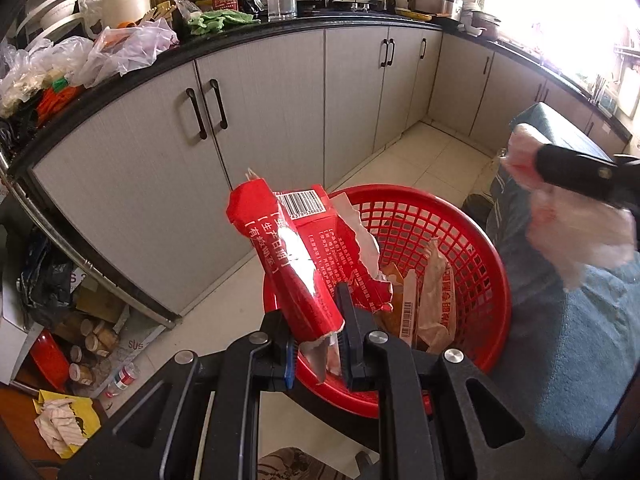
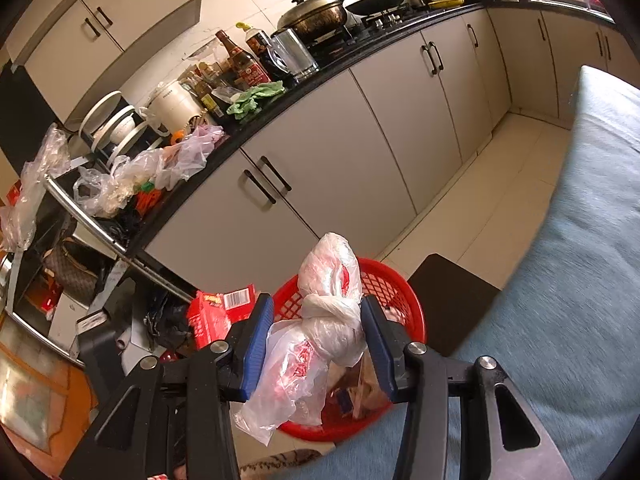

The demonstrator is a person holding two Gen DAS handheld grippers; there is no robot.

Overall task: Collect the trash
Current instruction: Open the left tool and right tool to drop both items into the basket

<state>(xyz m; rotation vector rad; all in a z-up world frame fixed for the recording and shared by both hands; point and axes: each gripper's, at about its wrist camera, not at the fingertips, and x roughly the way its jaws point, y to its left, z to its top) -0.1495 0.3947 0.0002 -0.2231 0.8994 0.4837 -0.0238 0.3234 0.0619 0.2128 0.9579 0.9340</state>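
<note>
Clamped between the blue pads of the left hand-held gripper (image 1: 320,344) was a torn red cardboard carton (image 1: 292,256), its long axis running up and away toward the grey cabinet doors (image 1: 168,168), its barcode end uppermost and its lower end hidden between the fingers. It hung over the near rim of a red plastic mesh basket (image 1: 460,240) on the tiled floor, which held brown paper wrappers (image 1: 432,300), partly covered. The right hand-held gripper (image 2: 316,332) was closed on a knotted clear plastic bag with red print (image 2: 328,312), upright above the same basket; its contents were unclear. A black surface (image 1: 240,36) crowded with bottles and bags stood behind.
</note>
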